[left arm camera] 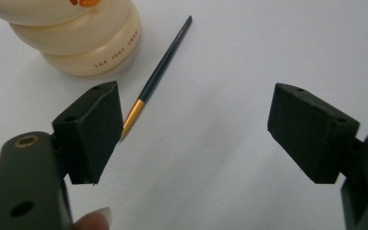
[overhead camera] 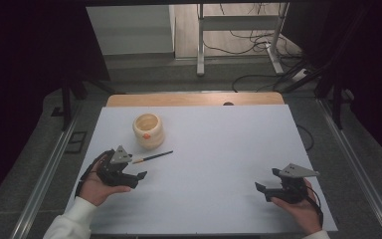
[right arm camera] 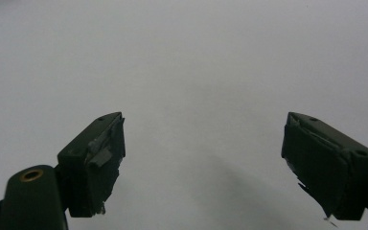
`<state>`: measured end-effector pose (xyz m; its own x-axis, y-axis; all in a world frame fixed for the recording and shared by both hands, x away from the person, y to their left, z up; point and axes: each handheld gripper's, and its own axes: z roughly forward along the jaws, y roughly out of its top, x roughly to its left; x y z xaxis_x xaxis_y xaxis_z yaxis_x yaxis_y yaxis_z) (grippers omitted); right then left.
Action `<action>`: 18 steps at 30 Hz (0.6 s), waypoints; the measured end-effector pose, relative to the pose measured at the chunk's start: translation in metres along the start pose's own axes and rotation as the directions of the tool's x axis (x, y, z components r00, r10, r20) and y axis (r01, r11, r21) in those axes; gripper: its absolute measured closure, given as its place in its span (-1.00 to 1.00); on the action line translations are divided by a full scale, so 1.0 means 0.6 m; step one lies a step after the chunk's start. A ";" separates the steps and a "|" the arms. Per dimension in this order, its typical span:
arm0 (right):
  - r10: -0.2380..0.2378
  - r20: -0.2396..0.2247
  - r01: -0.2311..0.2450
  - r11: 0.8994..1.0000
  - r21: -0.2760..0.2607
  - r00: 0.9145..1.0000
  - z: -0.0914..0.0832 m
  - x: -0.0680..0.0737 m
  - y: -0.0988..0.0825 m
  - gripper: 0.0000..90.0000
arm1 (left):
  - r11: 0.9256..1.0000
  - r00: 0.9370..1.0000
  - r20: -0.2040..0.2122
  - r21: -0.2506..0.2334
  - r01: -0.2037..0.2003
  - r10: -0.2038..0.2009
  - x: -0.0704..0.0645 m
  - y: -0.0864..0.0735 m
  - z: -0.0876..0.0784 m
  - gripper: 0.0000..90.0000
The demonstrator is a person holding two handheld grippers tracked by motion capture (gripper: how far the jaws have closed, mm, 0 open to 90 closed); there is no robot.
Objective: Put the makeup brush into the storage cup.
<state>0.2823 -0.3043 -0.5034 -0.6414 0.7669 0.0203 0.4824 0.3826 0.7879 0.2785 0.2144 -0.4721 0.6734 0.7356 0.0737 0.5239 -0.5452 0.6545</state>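
Observation:
A cream ribbed pot (overhead camera: 148,130) stands on the white table sheet (overhead camera: 219,144) at the back left, with an orange mark on its side. A thin dark paintbrush (overhead camera: 151,158) with a gold ferrule lies flat just in front of it. My left gripper (overhead camera: 135,169) sits by the brush's near end, open, with nothing between its jaws. In the left gripper view the paintbrush (left arm camera: 160,76) lies beside the left jaw, outside the gap of the gripper (left arm camera: 195,110), and the pot (left arm camera: 76,43) stands beyond. My right gripper (overhead camera: 267,180) rests at the front right, open; in its own view the gripper (right arm camera: 204,124) looks onto bare sheet.
A strip of wooden tabletop (overhead camera: 194,99) shows past the sheet's far edge. Metal rails (overhead camera: 54,159) run along both sides of the table. A desk frame and loose cables (overhead camera: 248,40) lie on the floor beyond.

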 end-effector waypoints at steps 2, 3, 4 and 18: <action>0.000 0.000 0.000 1.000 0.001 1.000 0.001 0.000 0.000 -0.65 | 1.000 1.000 -0.003 0.009 -0.004 0.004 0.002 0.001 0.000 -0.56; -0.001 0.000 0.001 1.000 0.002 1.000 0.001 0.000 0.000 -0.65 | 1.000 1.000 -0.007 0.013 -0.010 0.011 0.004 0.002 0.000 -0.56; -0.001 0.000 0.001 1.000 0.002 1.000 0.001 0.000 0.000 -0.65 | 1.000 1.000 -0.006 0.015 -0.015 0.015 0.006 0.002 0.001 -0.56; -0.003 0.000 0.003 1.000 0.003 1.000 0.001 0.000 0.000 -0.65 | 0.997 0.998 0.031 0.058 -0.053 0.051 0.029 0.012 0.014 -0.51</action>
<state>0.2826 -0.3039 -0.5039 -0.6426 0.7660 0.0180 0.4822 0.3860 0.7864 0.2983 0.2196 -0.4727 0.7152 0.6939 0.0841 0.5169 -0.6061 0.6046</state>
